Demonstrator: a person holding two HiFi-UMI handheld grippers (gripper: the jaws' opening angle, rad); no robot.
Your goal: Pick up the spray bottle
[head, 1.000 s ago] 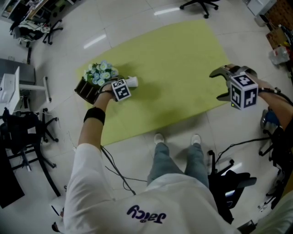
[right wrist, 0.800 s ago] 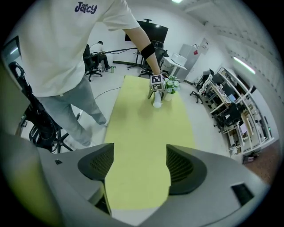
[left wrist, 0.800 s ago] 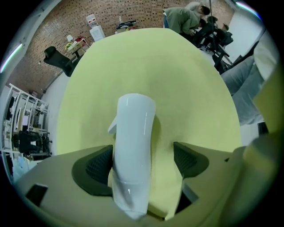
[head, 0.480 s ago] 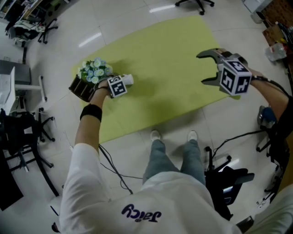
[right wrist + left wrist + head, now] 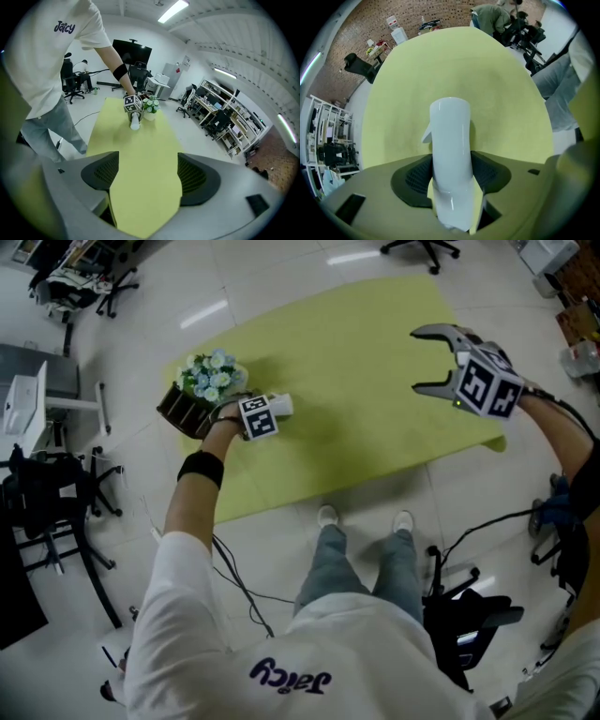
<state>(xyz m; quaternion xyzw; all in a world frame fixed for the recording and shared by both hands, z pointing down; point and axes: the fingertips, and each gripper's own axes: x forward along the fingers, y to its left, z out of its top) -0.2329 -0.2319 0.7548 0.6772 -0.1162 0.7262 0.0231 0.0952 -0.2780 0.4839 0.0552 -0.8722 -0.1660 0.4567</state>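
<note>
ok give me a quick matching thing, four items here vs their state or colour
1 left gripper
2 right gripper
3 spray bottle
4 flower basket

a white
b open, empty
c at the edge of the mat
d shut on the spray bottle

Pairs: 1-d, 2-b, 3-a, 4-c. The right gripper's jaws have just been opening, nothing between them.

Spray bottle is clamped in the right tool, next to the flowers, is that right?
Not quite. The left gripper view shows the bottle clamped in the left tool, not the right. The right tool has just been opening, with nothing between its jaws. The bottle is next to the flowers, as you said.
</note>
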